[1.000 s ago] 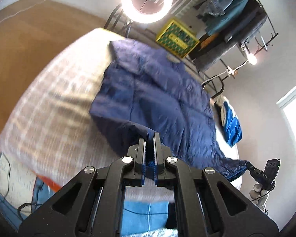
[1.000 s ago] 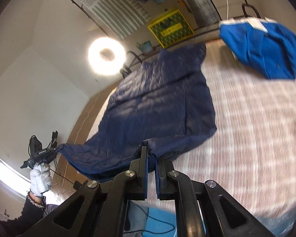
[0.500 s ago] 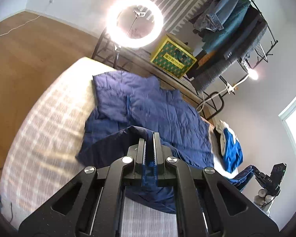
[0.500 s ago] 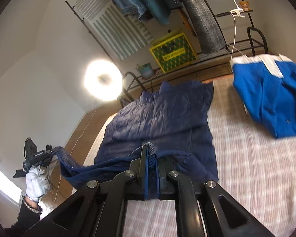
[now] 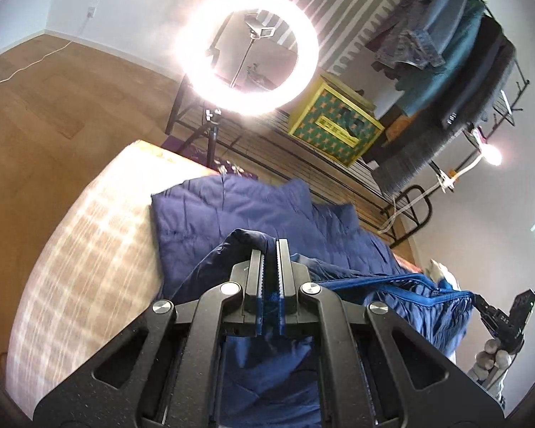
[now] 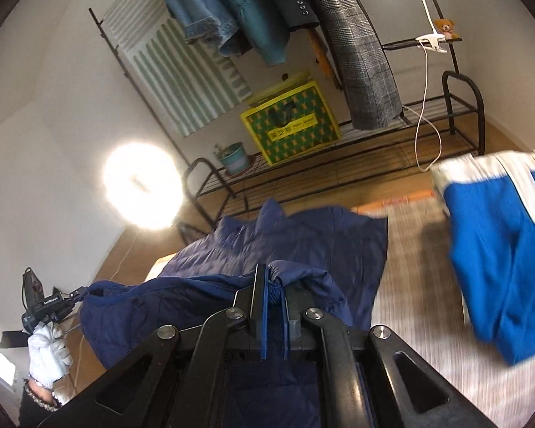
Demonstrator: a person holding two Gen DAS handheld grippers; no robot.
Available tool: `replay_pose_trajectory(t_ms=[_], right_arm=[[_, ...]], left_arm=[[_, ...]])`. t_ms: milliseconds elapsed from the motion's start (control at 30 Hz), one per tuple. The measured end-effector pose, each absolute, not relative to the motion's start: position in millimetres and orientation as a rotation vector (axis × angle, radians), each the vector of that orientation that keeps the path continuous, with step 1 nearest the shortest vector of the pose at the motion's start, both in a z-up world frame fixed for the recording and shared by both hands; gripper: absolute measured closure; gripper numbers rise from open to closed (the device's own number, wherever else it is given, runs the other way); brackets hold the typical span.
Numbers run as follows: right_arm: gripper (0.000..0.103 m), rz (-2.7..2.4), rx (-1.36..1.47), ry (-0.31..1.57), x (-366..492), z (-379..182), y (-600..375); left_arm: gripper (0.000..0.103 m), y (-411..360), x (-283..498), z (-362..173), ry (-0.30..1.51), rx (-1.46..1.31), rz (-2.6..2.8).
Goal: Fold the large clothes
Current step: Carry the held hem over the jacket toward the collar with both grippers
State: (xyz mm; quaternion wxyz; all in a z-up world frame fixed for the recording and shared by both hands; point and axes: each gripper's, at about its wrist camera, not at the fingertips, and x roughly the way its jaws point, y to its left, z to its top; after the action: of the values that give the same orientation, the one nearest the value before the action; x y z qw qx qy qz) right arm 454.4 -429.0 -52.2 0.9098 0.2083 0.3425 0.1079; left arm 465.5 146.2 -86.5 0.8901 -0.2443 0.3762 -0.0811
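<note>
A large navy quilted jacket (image 5: pixel 232 210) lies on the bed, its far part flat and its near edge lifted. My left gripper (image 5: pixel 271 246) is shut on one corner of that near edge. My right gripper (image 6: pixel 273 274) is shut on the other corner, the jacket (image 6: pixel 303 239) spread beyond it. The edge hangs stretched between the two grippers. The right gripper (image 5: pixel 481 303) shows at the far right of the left wrist view, and the left gripper (image 6: pixel 73 294), in a white-gloved hand, at the far left of the right wrist view.
The bed (image 5: pixel 89 249) has a pale checked cover. A blue and white garment (image 6: pixel 499 249) lies on its right side. Behind the bed stand a ring light (image 5: pixel 246 53), a black rack (image 6: pixel 356 149) with a yellow box (image 6: pixel 289 125), and hanging clothes (image 6: pixel 253 7).
Both grippers have risen and moved toward the far end of the bed, carrying the jacket's near edge up and over its flat part. Both stay shut.
</note>
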Motion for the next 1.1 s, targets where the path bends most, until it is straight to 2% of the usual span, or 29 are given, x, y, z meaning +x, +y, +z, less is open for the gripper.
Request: replay_pose_trajectory(t_ms=[500, 833, 1033, 1067, 1100], right_arm=[[0.1, 0.064, 0.318, 0.737, 615.3, -127.7, -417.8], [0.1, -0.013, 0.26, 0.808, 655.3, -183.7, -415.3], [0.099, -0.036, 0.221, 0.857, 666.7, -200.4, -413.7], [0.092, -0.034, 0.224, 0.869, 668.1, -201.7, -414.0], [0.078, -0.037, 0.228, 0.877, 669.0, -201.7, -414.4]], left_arm=[[0.099, 114.7, 619.0, -163.3, 0.766, -0.423, -0.026], [0.099, 95.6, 659.1, -219.5, 0.798, -0.327, 0.022], [0.098, 94.5, 668.5, -234.6, 0.83, -0.346, 0.019], [0.096, 95.6, 669.9, -234.3, 0.839, -0.355, 0.017], [0.093, 97.0, 671.0, -232.3, 0.841, -0.372, 0.003]])
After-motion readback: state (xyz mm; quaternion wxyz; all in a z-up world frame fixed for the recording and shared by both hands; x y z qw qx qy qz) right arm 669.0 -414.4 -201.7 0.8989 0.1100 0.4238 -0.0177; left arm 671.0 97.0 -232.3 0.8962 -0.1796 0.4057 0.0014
